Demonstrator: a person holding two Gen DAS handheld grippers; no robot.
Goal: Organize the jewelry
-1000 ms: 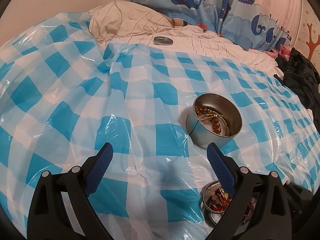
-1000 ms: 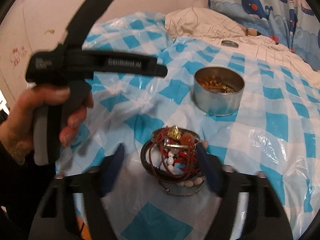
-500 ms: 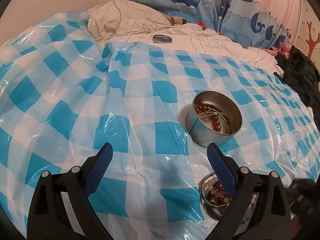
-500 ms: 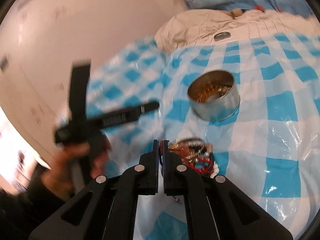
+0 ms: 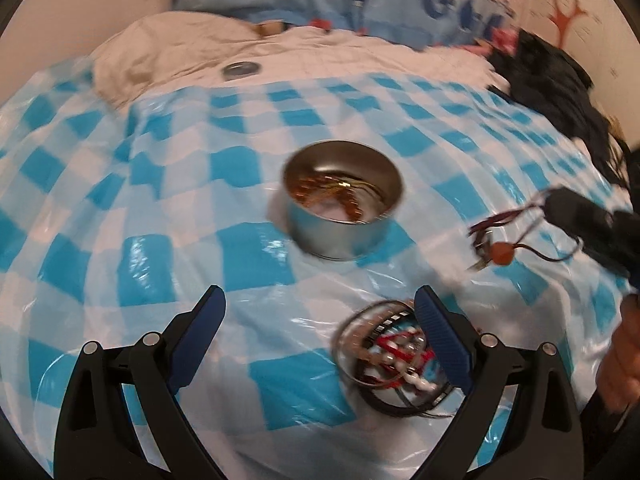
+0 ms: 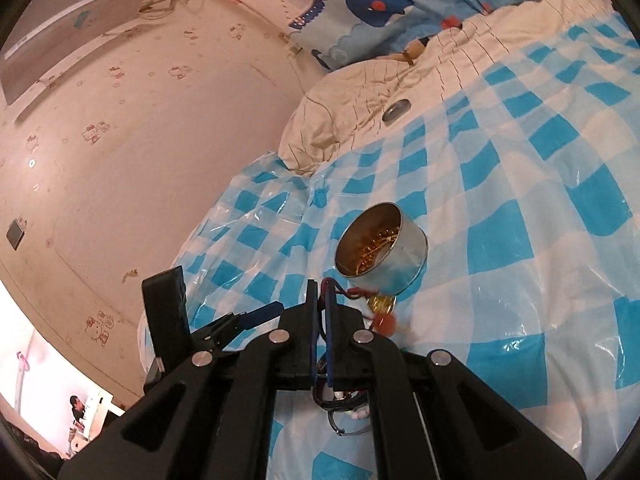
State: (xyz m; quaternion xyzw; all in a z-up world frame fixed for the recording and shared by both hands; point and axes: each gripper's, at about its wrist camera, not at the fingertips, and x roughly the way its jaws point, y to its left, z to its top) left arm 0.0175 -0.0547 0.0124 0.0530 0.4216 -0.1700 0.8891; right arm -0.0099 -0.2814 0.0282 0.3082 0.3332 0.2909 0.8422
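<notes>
— Jewelry where?
— Dark red cord bracelet (image 5: 516, 236) with an orange bead, dangling above the blue-and-white checked plastic sheet (image 5: 152, 256), to the right of the round metal tin (image 5: 344, 200). Same cord (image 6: 352, 293) visible from the right wrist view, with a gold charm and the blurred orange bead hanging just below the tin (image 6: 384, 246).

— And the right gripper?
— Right gripper (image 6: 319, 292) pressed together, pinching the cord between its blue-padded fingertips. Seen from the left wrist view as a dark blurred shape (image 5: 576, 216) at the right edge.

— Left gripper?
— Left gripper (image 5: 320, 308) spread wide, holding nothing, hovering low over the sheet. Tangled pile of bracelets (image 5: 388, 356), with red cords, white beads and dark bands, lying on the sheet just inside its right finger.

— Inside the tin?
— Amber-coloured beads and a gold chain, resting at the bottom.

— Anything farther back?
— Small round metal lid (image 5: 242, 69) on a cream quilt (image 5: 168, 44) beyond the sheet. Whale-print fabric (image 6: 380, 4) against the wall. Black clothing (image 5: 560, 88) heaped at the far right.
</notes>
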